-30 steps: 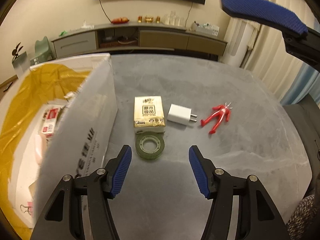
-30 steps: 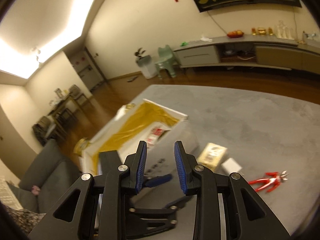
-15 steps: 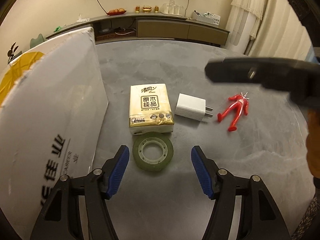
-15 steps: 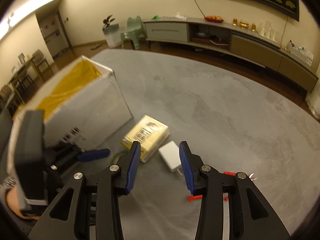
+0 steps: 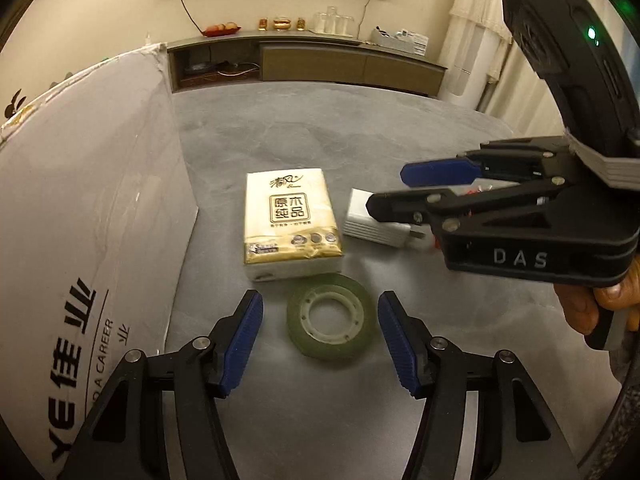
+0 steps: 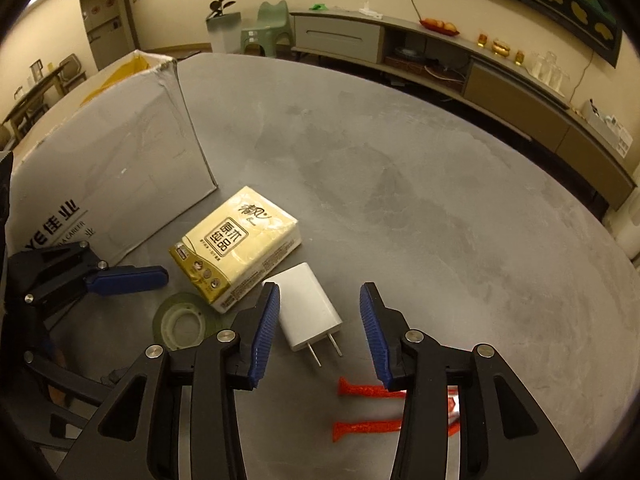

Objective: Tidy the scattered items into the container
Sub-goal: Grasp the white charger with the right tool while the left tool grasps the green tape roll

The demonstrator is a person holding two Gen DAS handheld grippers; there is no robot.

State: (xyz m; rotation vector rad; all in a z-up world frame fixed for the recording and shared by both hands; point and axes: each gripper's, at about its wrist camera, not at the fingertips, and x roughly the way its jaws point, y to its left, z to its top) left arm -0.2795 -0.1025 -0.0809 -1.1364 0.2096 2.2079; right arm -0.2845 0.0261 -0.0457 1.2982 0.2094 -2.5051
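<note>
A greenish tape roll (image 5: 331, 327) (image 6: 182, 321) lies flat on the grey table, just ahead of my open left gripper (image 5: 320, 340) and between its fingertips' lines. Beyond it rests a yellow tissue pack (image 5: 291, 224) (image 6: 236, 251). A white charger plug (image 5: 372, 224) (image 6: 310, 310) lies to its right, straddled by my open right gripper (image 6: 318, 330), which hovers over it (image 5: 392, 186). A red toy figure (image 6: 368, 406) lies partly hidden under the right gripper's fingers. The white cardboard box (image 5: 80, 208) (image 6: 112, 168) stands at the left.
The box has a yellow lining (image 6: 120, 74) at its open top. A low sideboard (image 5: 320, 60) with small ornaments runs along the far wall. A green chair (image 6: 268, 26) and a plant stand past the table. A hand (image 5: 600, 304) holds the right gripper.
My right gripper has dropped low over the charger plug and opened wider. My left gripper has moved closer to the tape roll, which now sits between its fingertips' lines.
</note>
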